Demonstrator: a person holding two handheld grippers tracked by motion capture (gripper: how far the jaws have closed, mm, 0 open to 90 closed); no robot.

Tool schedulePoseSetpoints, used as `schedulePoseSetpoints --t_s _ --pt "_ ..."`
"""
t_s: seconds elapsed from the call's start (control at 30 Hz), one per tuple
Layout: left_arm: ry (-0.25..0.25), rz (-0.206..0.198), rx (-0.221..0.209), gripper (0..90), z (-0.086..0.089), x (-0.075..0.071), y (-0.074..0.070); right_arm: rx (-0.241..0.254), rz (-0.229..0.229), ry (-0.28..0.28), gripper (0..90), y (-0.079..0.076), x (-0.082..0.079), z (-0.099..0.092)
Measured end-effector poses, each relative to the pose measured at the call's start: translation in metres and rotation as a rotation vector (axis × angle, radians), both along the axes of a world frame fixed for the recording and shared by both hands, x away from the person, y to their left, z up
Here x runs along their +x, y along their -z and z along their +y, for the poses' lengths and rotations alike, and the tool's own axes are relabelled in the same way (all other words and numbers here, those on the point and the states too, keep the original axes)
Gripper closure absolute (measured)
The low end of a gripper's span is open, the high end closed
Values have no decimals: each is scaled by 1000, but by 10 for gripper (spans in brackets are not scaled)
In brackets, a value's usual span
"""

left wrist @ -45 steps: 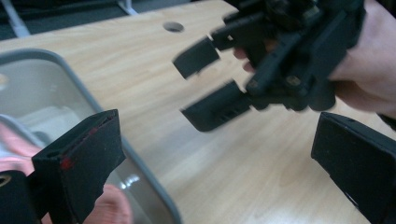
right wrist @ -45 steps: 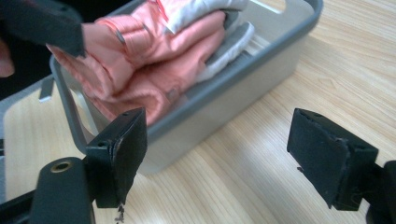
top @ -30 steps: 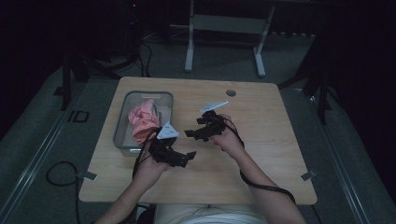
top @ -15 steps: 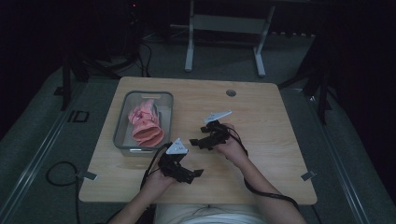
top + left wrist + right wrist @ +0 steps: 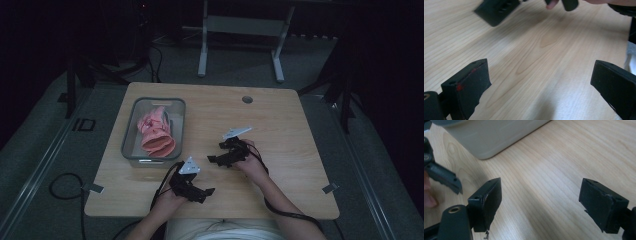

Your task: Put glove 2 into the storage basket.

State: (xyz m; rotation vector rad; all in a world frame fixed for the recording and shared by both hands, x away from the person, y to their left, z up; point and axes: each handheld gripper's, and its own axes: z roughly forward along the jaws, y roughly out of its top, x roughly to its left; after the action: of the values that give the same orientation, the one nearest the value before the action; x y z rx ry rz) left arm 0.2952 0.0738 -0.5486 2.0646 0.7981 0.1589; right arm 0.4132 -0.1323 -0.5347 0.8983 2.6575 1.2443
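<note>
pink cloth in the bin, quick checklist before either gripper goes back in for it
1. Left gripper open with nothing between its jaws: ok.
2. Right gripper open with nothing between its jaws: ok.
3. Pink cloth lies inside the grey bin, not over the rim: ok.
4. Wooden table bare between grippers and bin: ok.
5. Grippers apart from each other: ok.
6. Anything hidden under the cloth: cannot tell.

- Left gripper (image 5: 206,191): held low near the person, jaws spread wide with nothing between them, grey plate up.
- Right gripper (image 5: 214,159): farther forward, jaws wide apart and empty.
- Both forearms enter from below.
</note>
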Motion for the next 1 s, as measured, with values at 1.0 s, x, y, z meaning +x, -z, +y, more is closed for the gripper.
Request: schedulePoseSetpoints --t_s 1.0 --pt "-41 -67 53 19 7 -11 8 18 -60 -11 178 23 -14 -10"
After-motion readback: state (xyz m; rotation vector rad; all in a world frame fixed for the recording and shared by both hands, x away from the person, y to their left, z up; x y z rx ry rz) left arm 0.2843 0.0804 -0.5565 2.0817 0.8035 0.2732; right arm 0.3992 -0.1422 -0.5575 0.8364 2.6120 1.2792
